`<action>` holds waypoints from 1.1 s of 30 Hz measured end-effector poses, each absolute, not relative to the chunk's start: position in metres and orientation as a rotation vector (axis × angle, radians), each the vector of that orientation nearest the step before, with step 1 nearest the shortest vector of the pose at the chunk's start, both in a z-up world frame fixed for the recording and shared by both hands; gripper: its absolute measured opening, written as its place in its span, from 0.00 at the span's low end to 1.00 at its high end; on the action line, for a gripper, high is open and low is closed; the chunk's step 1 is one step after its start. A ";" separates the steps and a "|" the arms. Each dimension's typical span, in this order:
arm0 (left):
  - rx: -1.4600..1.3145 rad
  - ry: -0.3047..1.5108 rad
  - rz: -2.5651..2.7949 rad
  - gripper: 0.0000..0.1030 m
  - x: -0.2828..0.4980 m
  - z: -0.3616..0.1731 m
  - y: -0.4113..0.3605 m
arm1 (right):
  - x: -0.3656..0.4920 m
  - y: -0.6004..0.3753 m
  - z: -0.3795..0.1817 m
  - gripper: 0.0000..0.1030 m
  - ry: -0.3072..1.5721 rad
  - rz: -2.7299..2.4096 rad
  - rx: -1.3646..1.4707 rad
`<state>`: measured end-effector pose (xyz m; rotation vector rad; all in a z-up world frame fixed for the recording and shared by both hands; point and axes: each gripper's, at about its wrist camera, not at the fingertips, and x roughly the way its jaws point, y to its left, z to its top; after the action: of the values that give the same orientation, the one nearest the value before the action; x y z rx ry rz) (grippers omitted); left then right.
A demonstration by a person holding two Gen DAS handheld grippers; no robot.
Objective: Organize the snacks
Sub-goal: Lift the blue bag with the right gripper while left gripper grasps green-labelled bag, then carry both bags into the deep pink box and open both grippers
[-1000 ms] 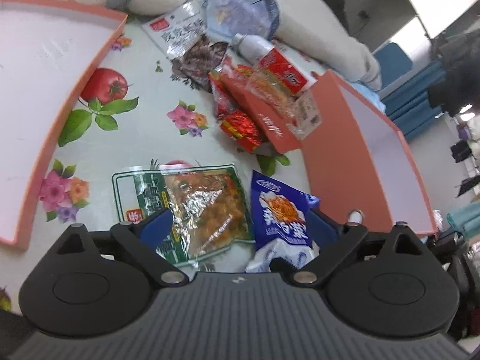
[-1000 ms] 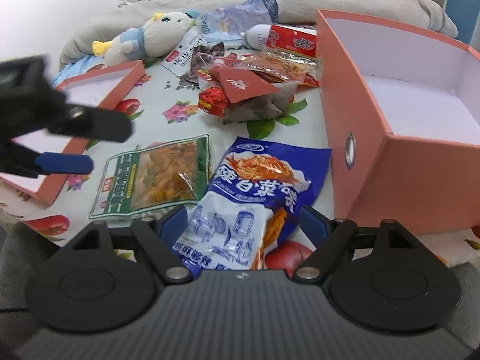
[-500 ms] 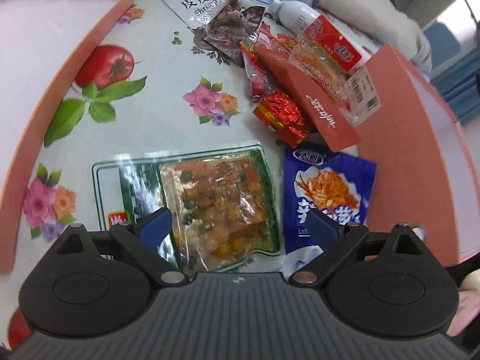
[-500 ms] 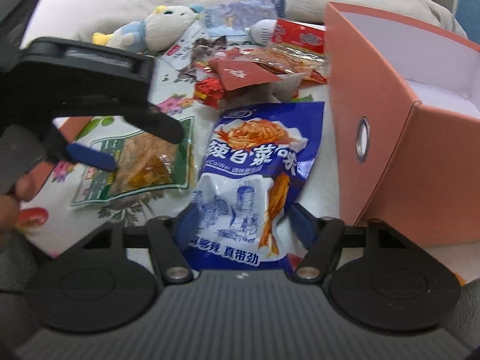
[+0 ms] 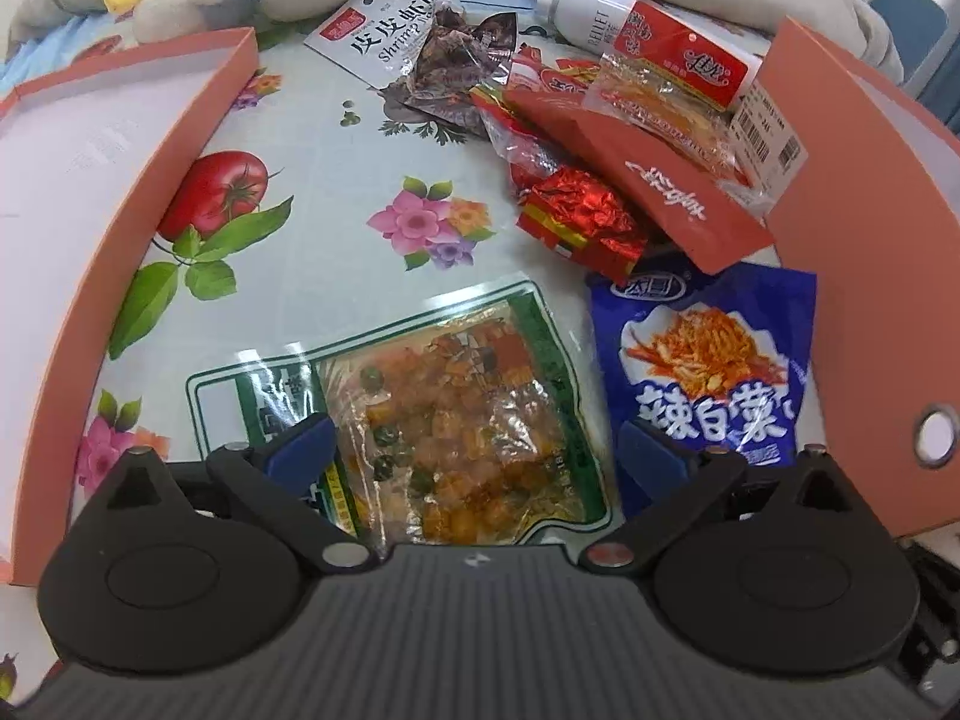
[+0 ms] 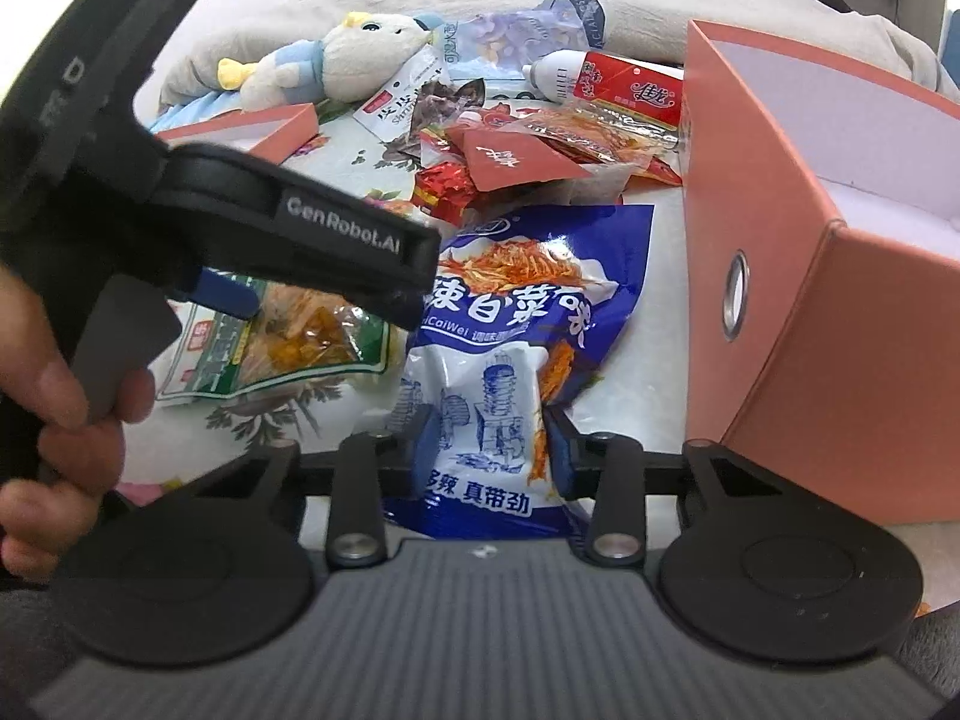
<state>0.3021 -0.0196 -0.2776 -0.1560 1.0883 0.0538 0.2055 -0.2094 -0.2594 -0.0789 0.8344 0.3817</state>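
Snacks lie loose on the flowered bench between a coral box (image 6: 774, 252) at right and its lid (image 5: 114, 222) at left. Step in hand looks like the pickup: right gripper (image 6: 491, 443), lower centre, has narrowed onto the crinkled blue bag (image 6: 516, 324), seemingly gripping it. Next it likely needs lifting into the box. Left gripper (image 5: 465, 450) hovers wide over the green packet (image 5: 432, 414).

Plush toy (image 6: 336, 54), floral tablecloth (image 5: 336, 138), grey blanket (image 6: 630, 0), white bottle (image 5: 585, 15)
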 end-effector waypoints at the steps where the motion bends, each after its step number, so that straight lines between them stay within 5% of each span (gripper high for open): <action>1: -0.121 1.084 0.059 0.95 0.300 -0.278 -0.024 | 0.205 -0.209 -0.259 0.39 0.834 0.381 -0.077; 14: -0.127 1.008 0.041 0.51 0.270 -0.264 -0.020 | 0.205 -0.207 -0.261 0.40 0.829 0.375 -0.099; 17: -0.139 0.993 0.022 0.38 0.262 -0.259 -0.019 | 0.204 -0.208 -0.258 0.31 0.819 0.384 -0.084; 33: -0.198 0.930 0.000 0.30 0.227 -0.223 -0.011 | 0.186 -0.222 -0.226 0.19 0.801 0.358 -0.004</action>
<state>0.2272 -0.0107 -0.2233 -0.1976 0.9296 -0.0002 0.1859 -0.2216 -0.2263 -0.0037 0.8011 0.3585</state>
